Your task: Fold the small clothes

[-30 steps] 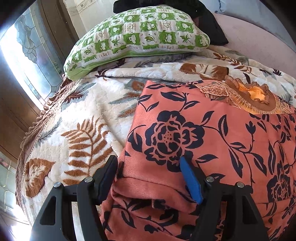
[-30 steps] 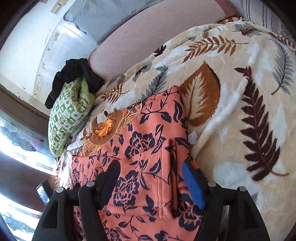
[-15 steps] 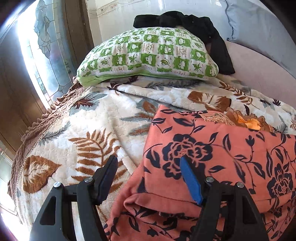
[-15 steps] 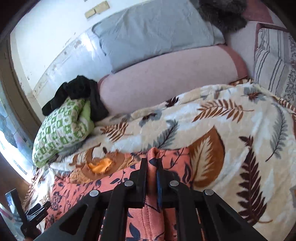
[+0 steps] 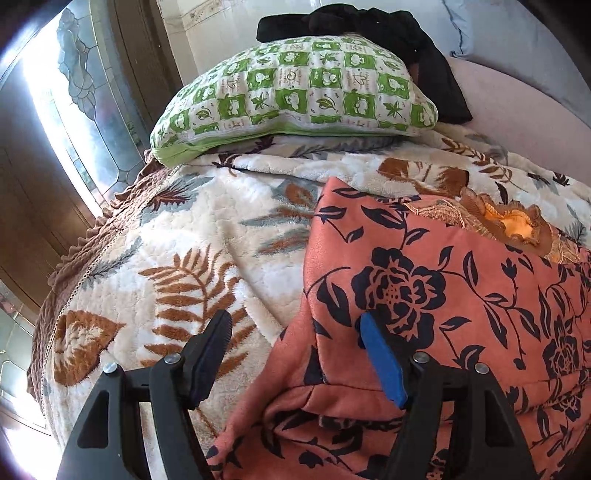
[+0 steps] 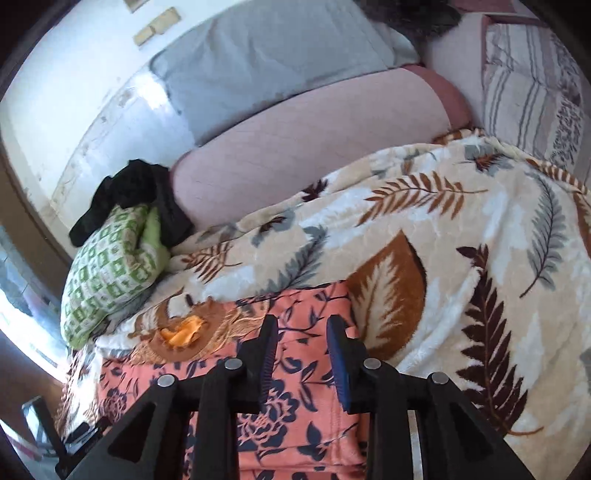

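Both tongs over the coral flowered garment on the bed — nothing pinched.

From my left wrist view, the left gripper [image 5: 295,332] stands spread wide: its blue finger [image 5: 380,362] is over the garment [image 5: 424,295], its black one over the leaf-print blanket [image 5: 177,266], and the garment's folded left edge runs between them with no pad pressing on it. Bare blanket lies open to the left as far as the brown frilled bed edge; ahead a green checked pillow [image 5: 295,92] with a black cloth [image 5: 369,26] on top blocks the way. From my right wrist view, the right gripper [image 6: 301,332] is opening, its jaws a narrow gap apart above the garment [image 6: 295,424], not gripping it. The garment's right edge lies just beside the blue finger — plenty of blanket [image 6: 461,258] free to the right, a pink headboard [image 6: 314,147] beyond.
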`<action>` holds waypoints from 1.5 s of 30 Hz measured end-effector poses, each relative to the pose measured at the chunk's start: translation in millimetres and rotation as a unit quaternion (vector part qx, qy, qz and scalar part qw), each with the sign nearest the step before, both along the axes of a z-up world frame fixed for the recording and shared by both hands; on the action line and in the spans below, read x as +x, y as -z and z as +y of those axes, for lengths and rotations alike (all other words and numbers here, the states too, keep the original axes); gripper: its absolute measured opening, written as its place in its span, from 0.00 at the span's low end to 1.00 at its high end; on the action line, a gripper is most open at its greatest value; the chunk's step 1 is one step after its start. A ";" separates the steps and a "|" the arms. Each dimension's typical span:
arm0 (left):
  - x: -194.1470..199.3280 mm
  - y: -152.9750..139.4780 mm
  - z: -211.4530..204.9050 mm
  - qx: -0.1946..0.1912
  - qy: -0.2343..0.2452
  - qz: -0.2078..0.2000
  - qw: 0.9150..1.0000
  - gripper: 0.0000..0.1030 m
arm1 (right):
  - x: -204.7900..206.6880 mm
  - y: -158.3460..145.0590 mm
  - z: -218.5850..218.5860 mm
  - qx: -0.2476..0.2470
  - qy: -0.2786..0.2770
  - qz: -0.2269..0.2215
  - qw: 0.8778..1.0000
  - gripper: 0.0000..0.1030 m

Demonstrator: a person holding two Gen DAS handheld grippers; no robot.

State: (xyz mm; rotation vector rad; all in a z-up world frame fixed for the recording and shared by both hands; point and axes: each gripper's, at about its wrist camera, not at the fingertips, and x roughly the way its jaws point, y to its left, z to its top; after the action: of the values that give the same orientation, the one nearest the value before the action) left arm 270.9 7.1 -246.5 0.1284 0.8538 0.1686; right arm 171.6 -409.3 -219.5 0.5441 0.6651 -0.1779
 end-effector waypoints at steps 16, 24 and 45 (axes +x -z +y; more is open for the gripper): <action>-11.2 14.5 -6.0 0.031 0.078 0.045 0.995 0.74 | 18.2 66.5 99.0 0.019 -0.198 0.166 0.966 0.32; -85.8 -19.8 49.5 -0.013 0.068 0.025 0.997 0.74 | -46.8 16.6 94.7 0.047 -0.174 0.092 0.979 0.32; -182.0 17.1 125.2 -0.248 0.085 0.132 0.956 0.48 | -260.0 37.5 -21.0 0.182 -0.018 0.031 0.983 0.74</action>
State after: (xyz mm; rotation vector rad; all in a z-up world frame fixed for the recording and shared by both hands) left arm 88.8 132.2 -263.6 -0.2525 1.1220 -0.2326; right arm -88.4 -430.2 -257.0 0.8803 0.7730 -0.0380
